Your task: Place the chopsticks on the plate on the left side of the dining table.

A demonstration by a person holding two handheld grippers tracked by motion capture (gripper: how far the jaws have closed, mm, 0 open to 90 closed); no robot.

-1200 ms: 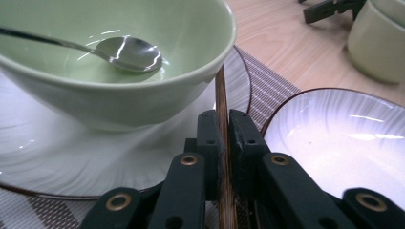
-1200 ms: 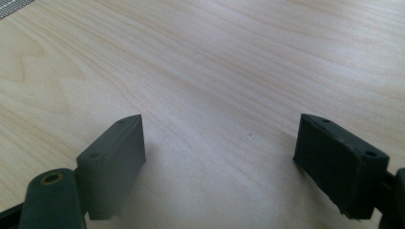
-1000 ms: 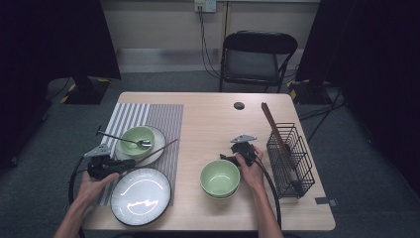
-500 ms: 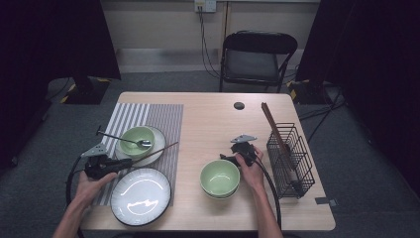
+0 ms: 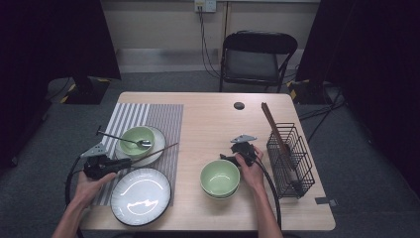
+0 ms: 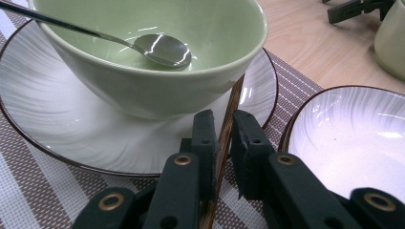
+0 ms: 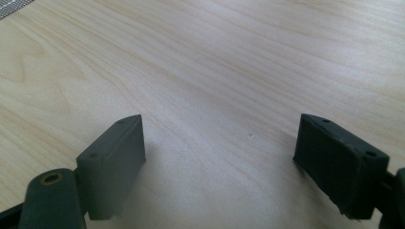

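- A pair of wooden chopsticks (image 6: 228, 129) is being pinched between the jaws of the left gripper (image 6: 223, 143), which are being pressed together on the near end.
- In the high view, the chopsticks (image 5: 147, 151) are being held slanting across the rim of the small plate (image 5: 157, 144), their far tips pointing toward the middle of the table.
- Just beside that gripper, a large white plate (image 5: 140, 196) is lying at the near table edge, partly on the striped placemat (image 5: 163, 114).
- On the small plate, a green bowl (image 5: 136, 136) is sitting with a metal spoon (image 5: 121, 138) resting in it; this setting is being judged as nearly laid.
- To the right, a stack of green bowls (image 5: 220, 178) is standing on bare wood.
- The right gripper (image 5: 241, 148) is being rested just beyond that stack, and in the right gripper view its jaws are being kept spread wide over the table (image 7: 200, 71), nothing being held between them.
- Farther right, a wire rack (image 5: 292, 156) is standing with more chopsticks (image 5: 275, 126) leaning in it.
- The remaining work is being judged as setting the held chopsticks down.
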